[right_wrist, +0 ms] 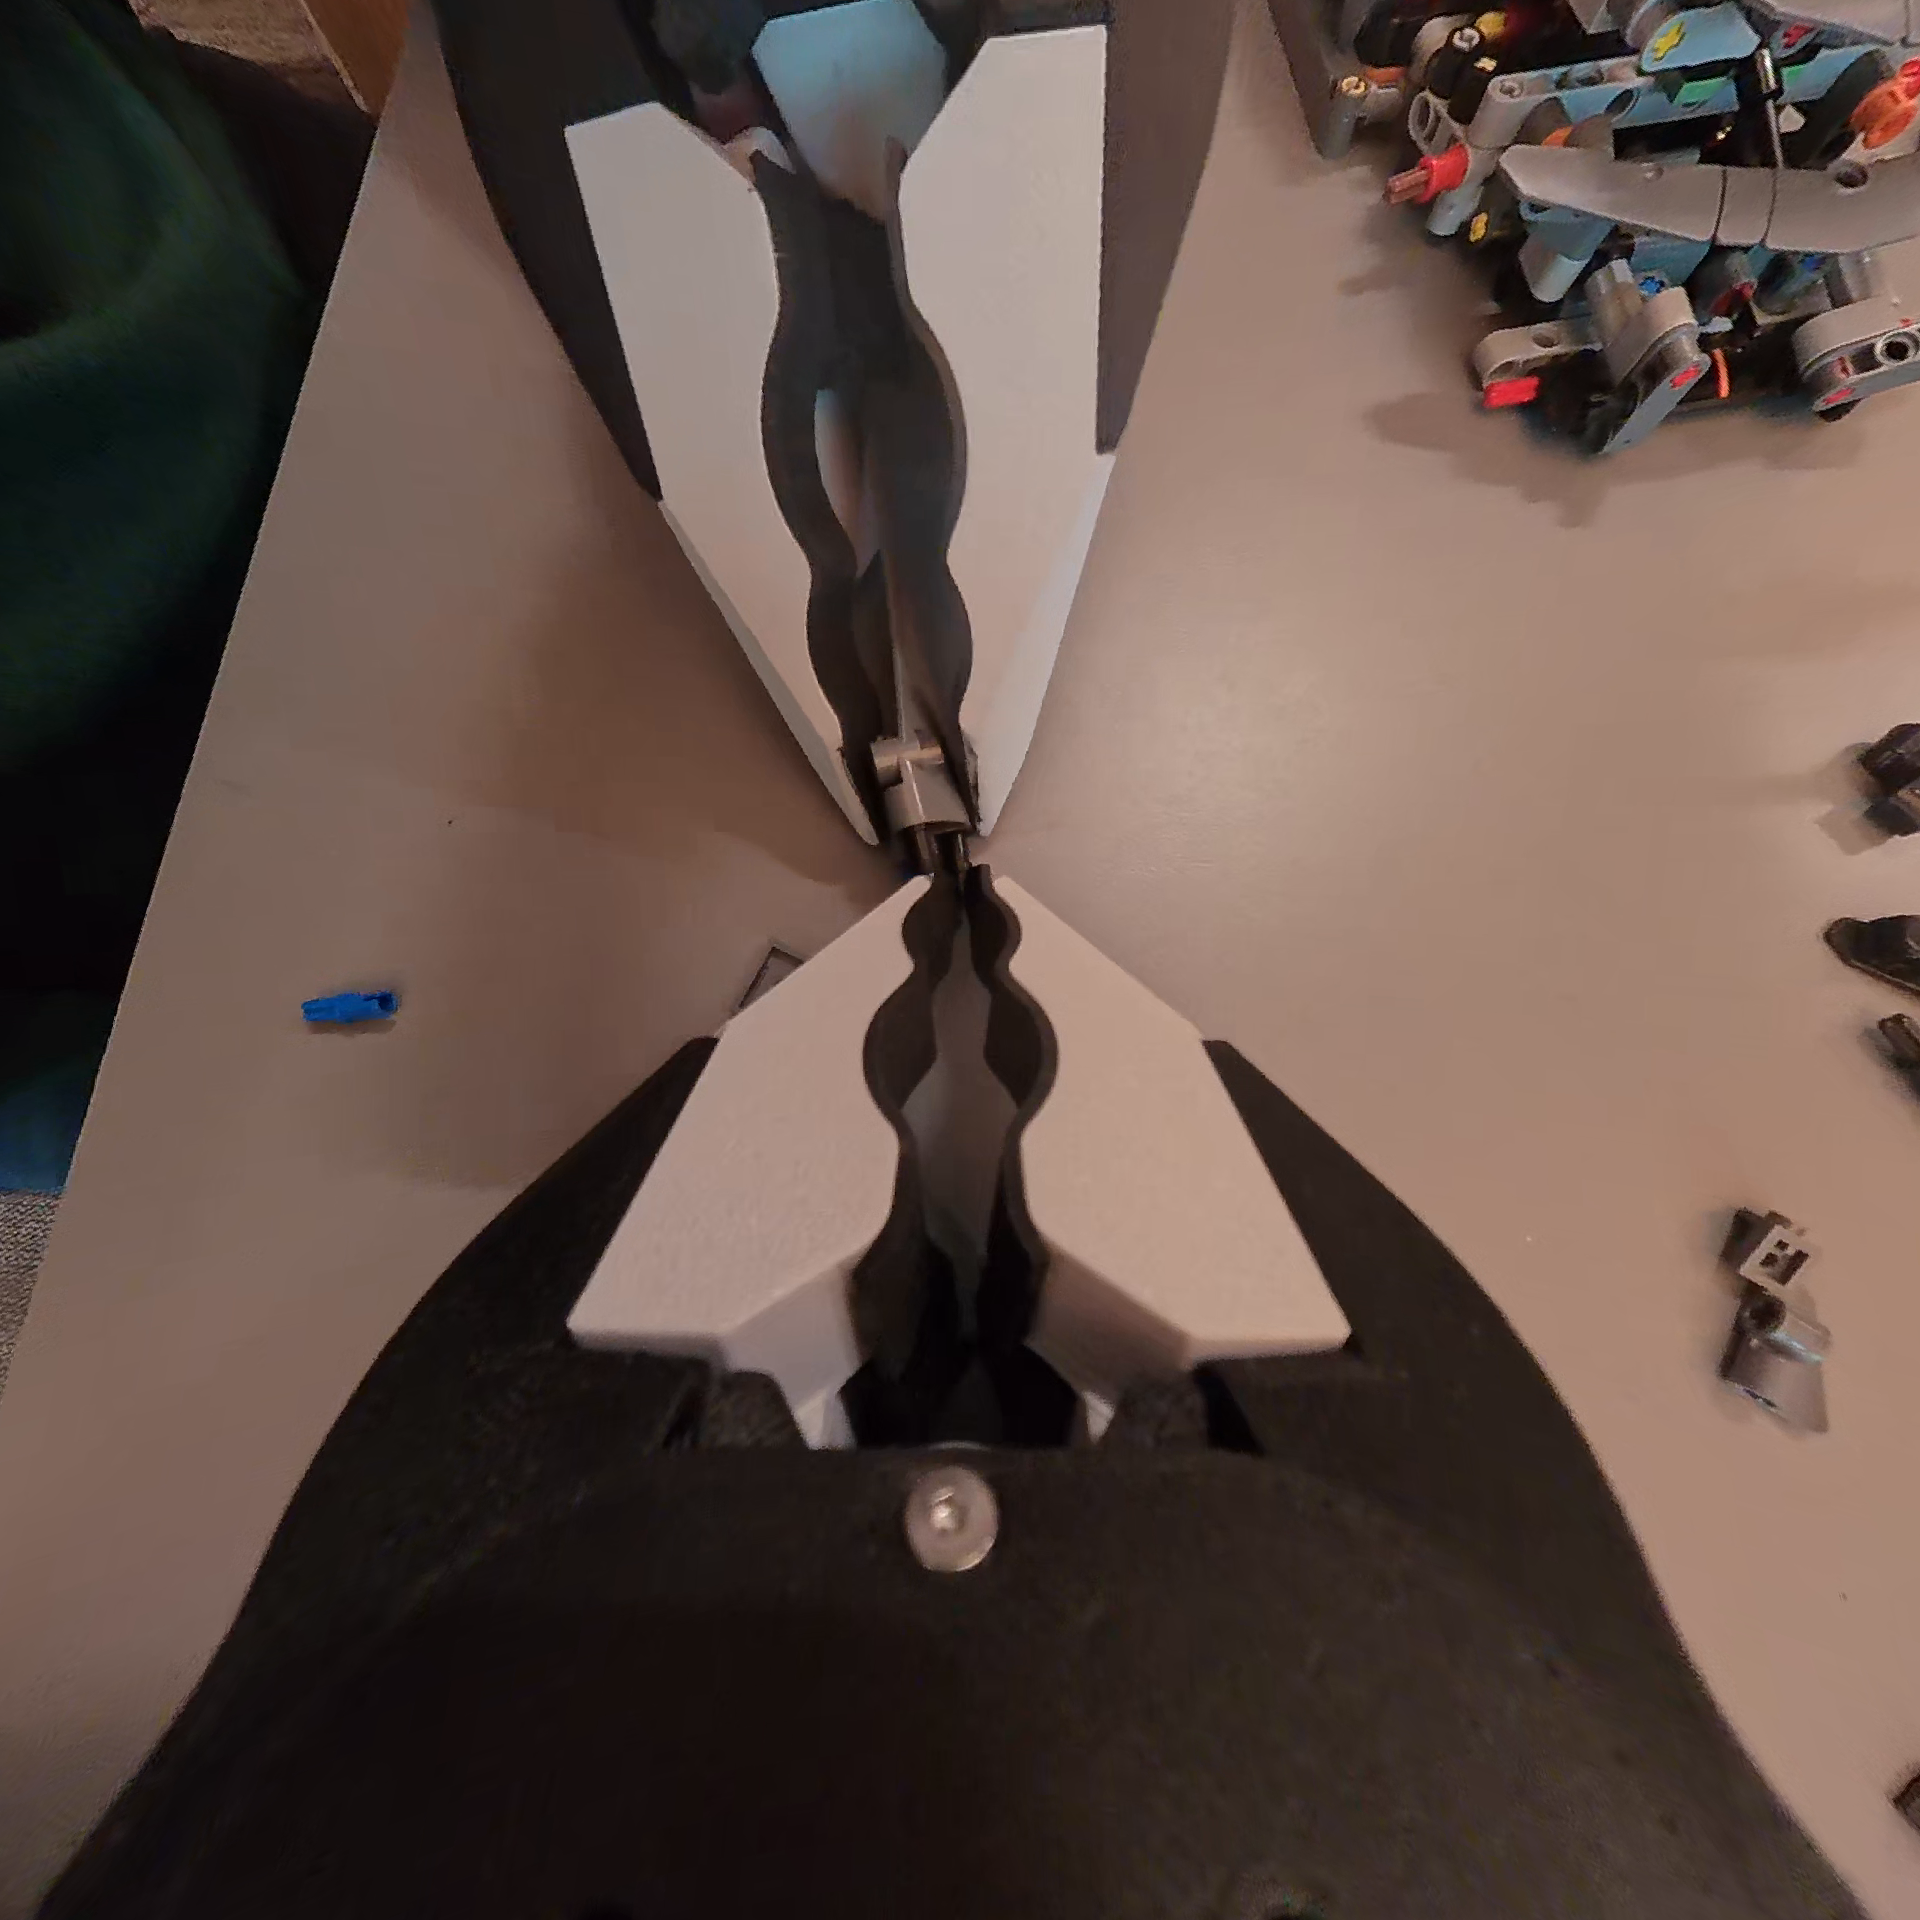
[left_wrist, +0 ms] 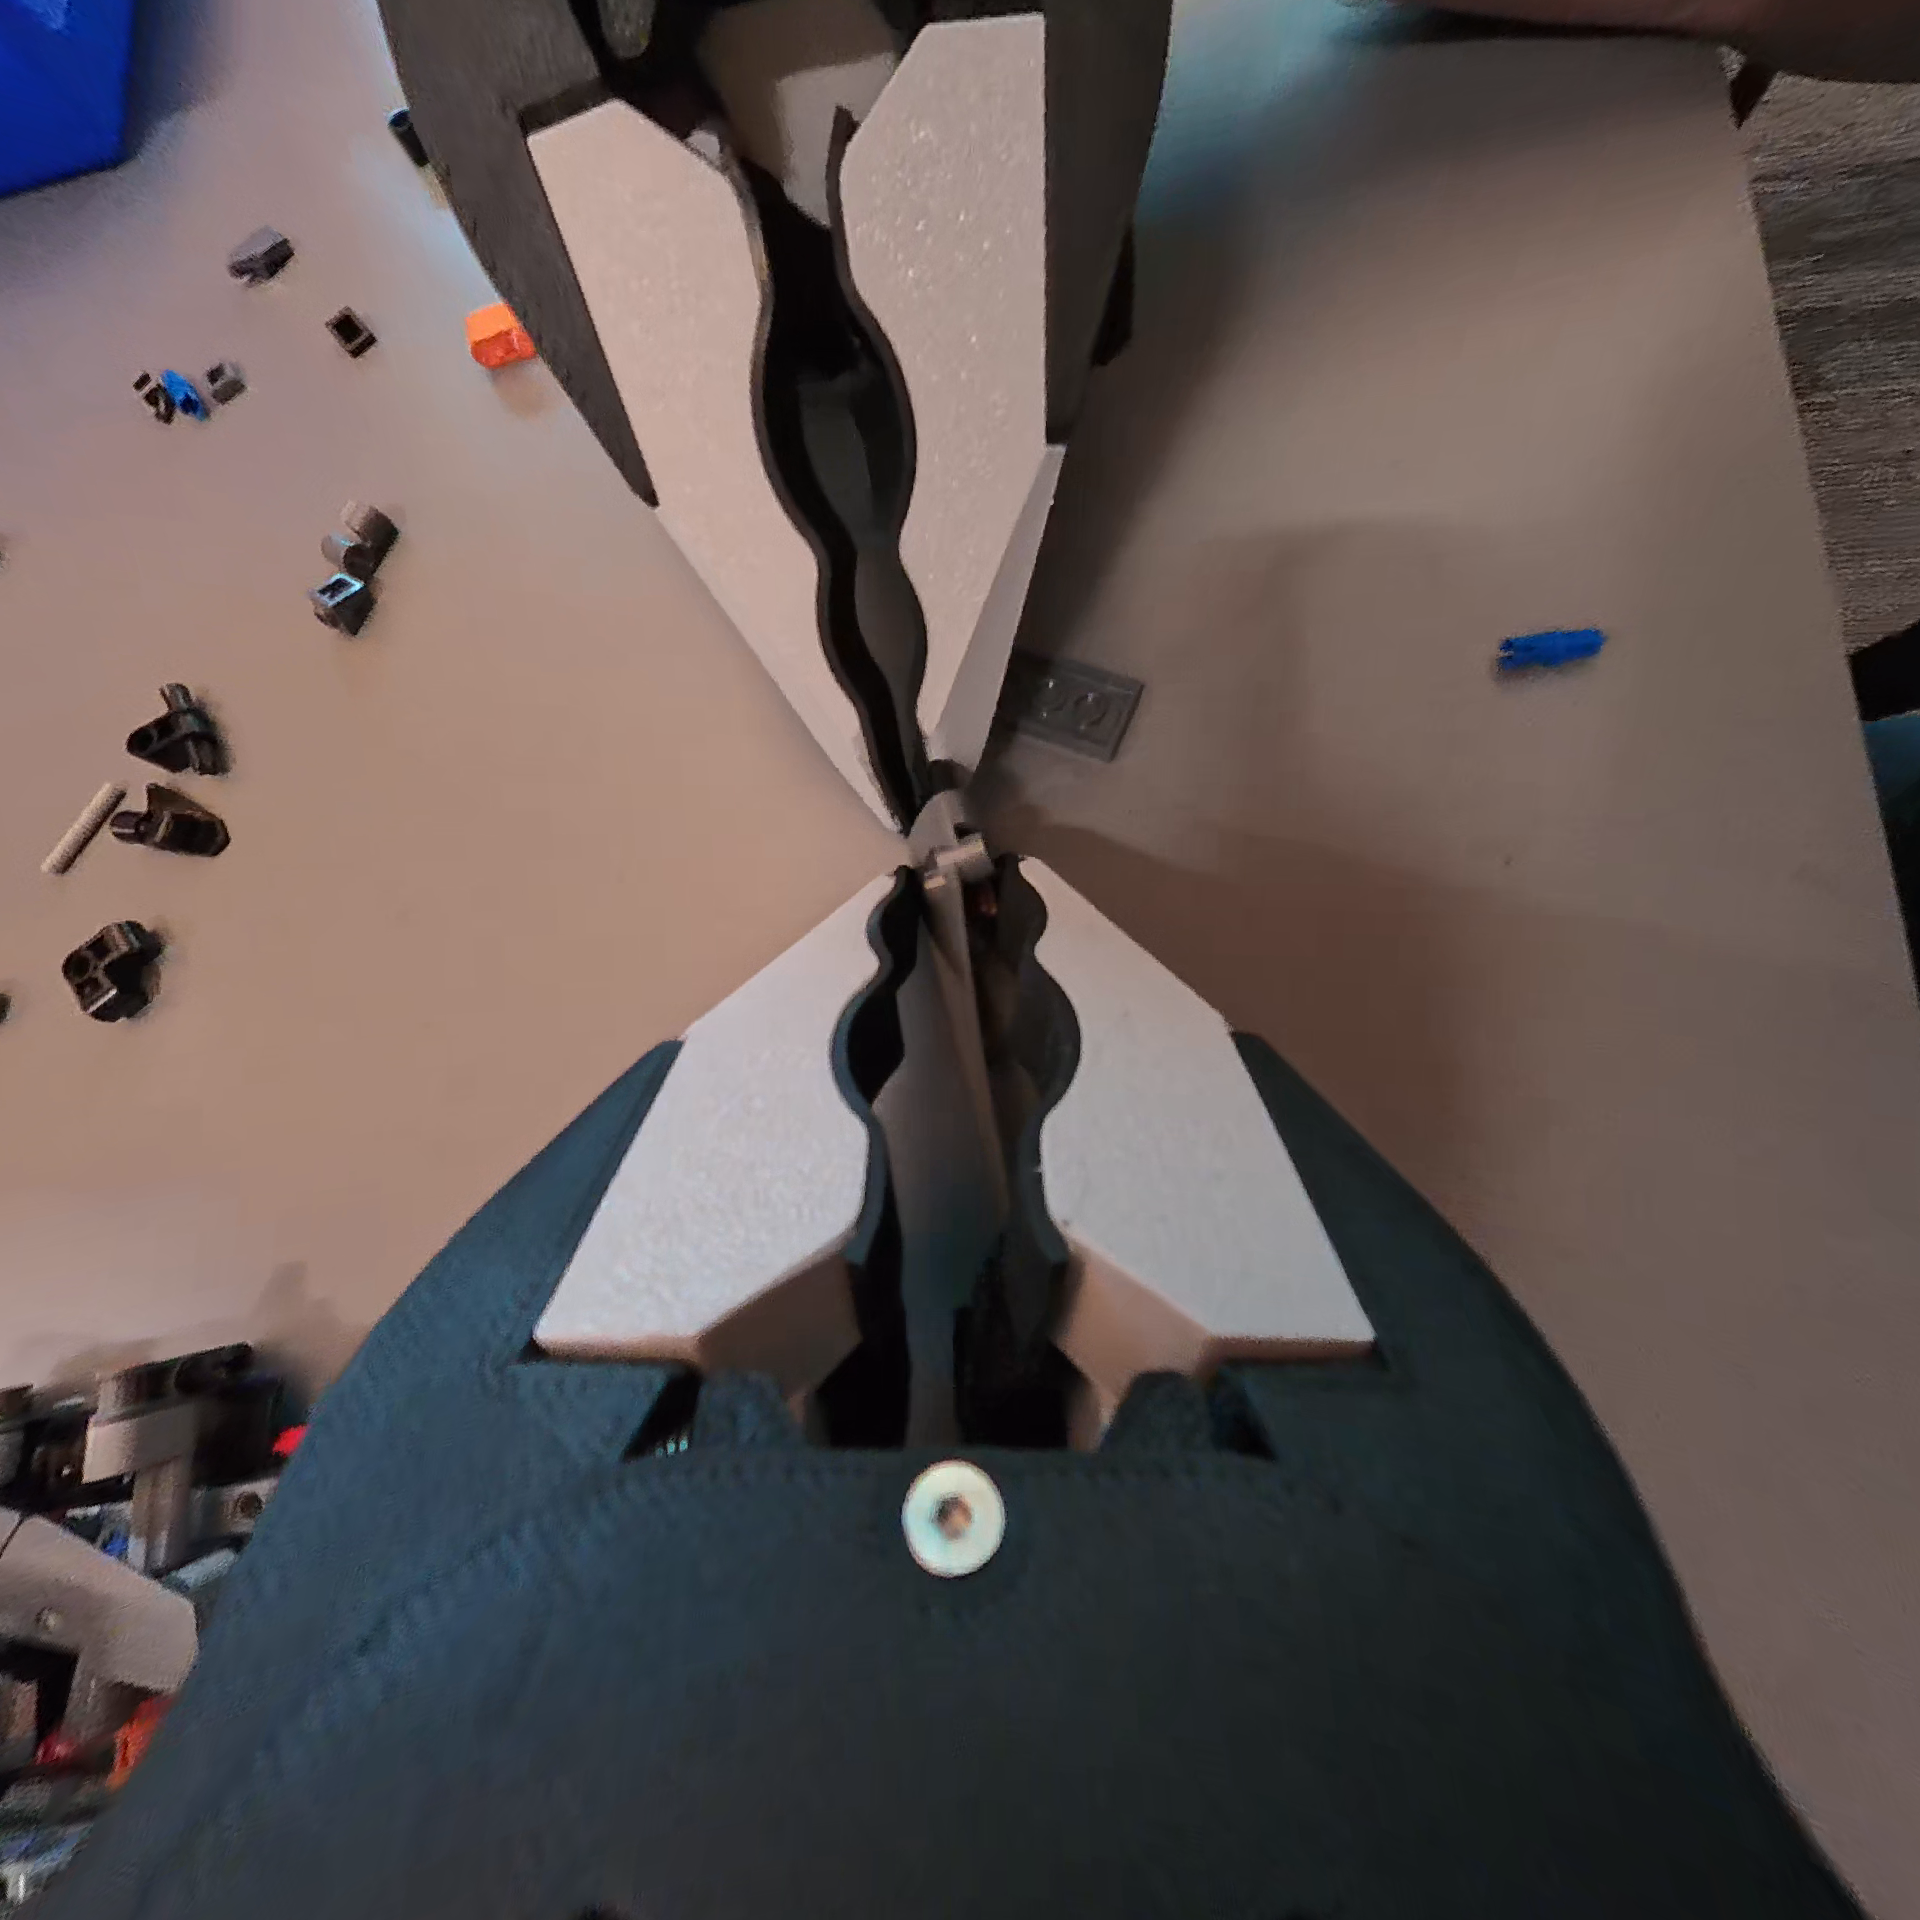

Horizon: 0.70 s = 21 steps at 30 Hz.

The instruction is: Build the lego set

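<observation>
My two grippers meet tip to tip above the pale table (left_wrist: pixel 1351 935). My left gripper (left_wrist: pixel 943 883) is shut on a small grey connector (left_wrist: pixel 951 844), which also shows in the right wrist view (right_wrist: pixel 912 787). My right gripper (right_wrist: pixel 951 878) is shut on a short black pin (right_wrist: pixel 940 844). The pin's end touches the connector's end. In the left wrist view the right gripper (left_wrist: pixel 928 792) comes in from the top. In the right wrist view the left gripper (right_wrist: pixel 920 823) comes in from the top.
A partly built grey, blue and black model (right_wrist: pixel 1662 208) stands at the far right. A blue pin (left_wrist: pixel 1550 649) and a grey plate (left_wrist: pixel 1075 712) lie near the grippers. Several loose black and grey pieces (left_wrist: pixel 177 732) and an orange piece (left_wrist: pixel 499 335) are scattered around. The grippers are tip to tip, or close to it.
</observation>
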Each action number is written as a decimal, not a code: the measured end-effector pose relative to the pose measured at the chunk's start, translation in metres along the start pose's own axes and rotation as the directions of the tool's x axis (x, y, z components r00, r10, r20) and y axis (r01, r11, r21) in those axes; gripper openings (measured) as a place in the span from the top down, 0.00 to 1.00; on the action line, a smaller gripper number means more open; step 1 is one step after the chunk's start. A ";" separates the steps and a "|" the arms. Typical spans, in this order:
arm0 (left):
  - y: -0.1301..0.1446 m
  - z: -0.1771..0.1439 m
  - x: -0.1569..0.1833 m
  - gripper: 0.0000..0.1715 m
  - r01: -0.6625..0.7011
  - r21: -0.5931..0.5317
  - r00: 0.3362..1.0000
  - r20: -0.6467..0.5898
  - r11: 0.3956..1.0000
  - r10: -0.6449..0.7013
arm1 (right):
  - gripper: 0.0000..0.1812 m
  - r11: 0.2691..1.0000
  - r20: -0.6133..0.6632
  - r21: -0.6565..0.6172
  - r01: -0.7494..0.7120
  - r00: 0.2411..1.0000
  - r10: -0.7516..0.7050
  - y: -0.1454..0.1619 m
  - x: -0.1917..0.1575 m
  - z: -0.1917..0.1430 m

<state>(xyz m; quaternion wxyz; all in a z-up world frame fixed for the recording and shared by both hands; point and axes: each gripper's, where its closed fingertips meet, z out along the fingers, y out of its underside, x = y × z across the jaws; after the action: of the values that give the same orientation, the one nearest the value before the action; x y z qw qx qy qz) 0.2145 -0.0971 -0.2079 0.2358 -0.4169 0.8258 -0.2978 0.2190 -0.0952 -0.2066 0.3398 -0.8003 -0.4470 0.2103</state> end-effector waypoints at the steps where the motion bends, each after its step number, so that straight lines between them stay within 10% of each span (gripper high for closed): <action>1: 0.000 0.000 0.000 0.92 0.003 -0.002 1.000 0.012 1.000 -0.003 | 1.00 1.000 -0.001 0.000 -0.001 1.000 0.001 0.000 0.000 0.000; 21: -0.002 0.001 0.002 0.92 -0.117 -0.036 0.988 -0.106 0.992 0.113 | 1.00 1.000 0.044 -0.001 -0.020 0.999 0.020 0.000 -0.002 0.000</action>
<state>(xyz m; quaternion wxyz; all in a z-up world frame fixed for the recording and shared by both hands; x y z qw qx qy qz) 0.2154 -0.1002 -0.2077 0.2006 -0.3574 0.8657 -0.2873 0.2180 -0.0973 -0.2063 0.3273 -0.8001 -0.4465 0.2312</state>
